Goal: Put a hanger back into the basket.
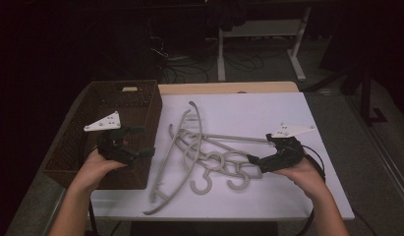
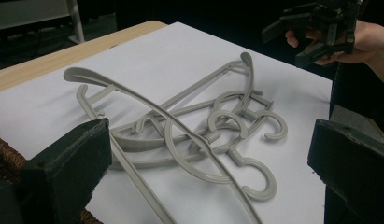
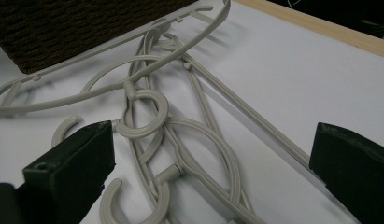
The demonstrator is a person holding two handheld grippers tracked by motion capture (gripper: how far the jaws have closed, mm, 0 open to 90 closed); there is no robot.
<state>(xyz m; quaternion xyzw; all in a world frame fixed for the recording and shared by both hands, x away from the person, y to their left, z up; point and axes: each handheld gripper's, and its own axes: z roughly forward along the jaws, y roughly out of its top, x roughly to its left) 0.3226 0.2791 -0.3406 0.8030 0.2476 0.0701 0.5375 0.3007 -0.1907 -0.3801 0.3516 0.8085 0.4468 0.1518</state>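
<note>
Lying tangled, perhaps four hangers (image 1: 199, 157) beside one basket (image 1: 140, 105); both grippers' fingers gape wide, holding nothing.

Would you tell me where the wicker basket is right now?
In the high view the basket sits at the table's left edge, just left of the tangled hangers, with the left hand-held gripper over its near corner.

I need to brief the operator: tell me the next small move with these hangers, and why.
Probably bring the right tool down onto the nearest hook of the hanger pile and close on it. Both tools are open and hold nothing, the hangers lie tangled on the white table, and the right tool is closest; the left tool hovers over the basket.
</note>
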